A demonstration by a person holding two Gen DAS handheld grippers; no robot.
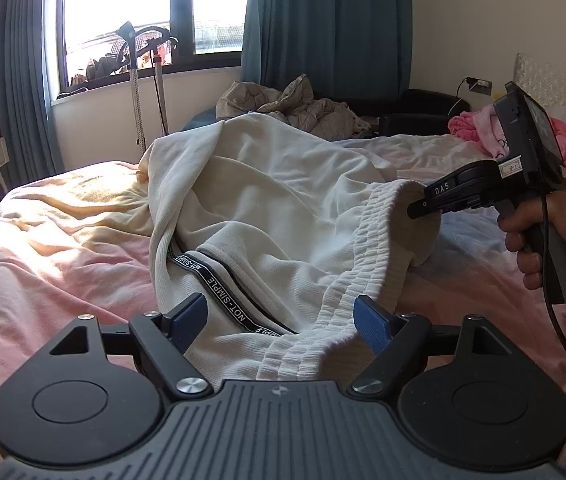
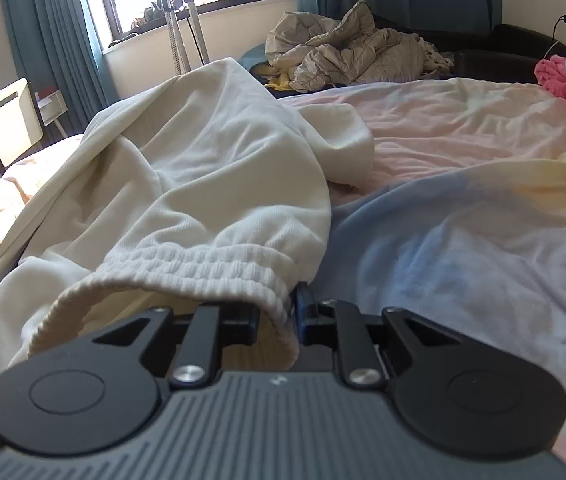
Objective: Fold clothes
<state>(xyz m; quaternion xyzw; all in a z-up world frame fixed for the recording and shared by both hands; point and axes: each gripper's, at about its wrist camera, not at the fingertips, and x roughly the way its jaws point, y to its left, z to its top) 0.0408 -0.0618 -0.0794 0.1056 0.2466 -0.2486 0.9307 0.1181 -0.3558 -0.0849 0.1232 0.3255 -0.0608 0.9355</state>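
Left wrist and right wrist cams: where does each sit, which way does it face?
Left wrist: on the left gripper, facing across the bed toward the window; its open fingers straddle the white garment; the right gripper and right hand show at right.
Right wrist: on the right gripper, facing the same way, shut on the garment's ribbed waistband; no hand shows.
Shared: garment, bed, window, crumpled beige quilt.

Cream trousers (image 1: 283, 208) rumpled on bed, ribbed waistband (image 2: 203, 270) lifted, lettered side stripe.
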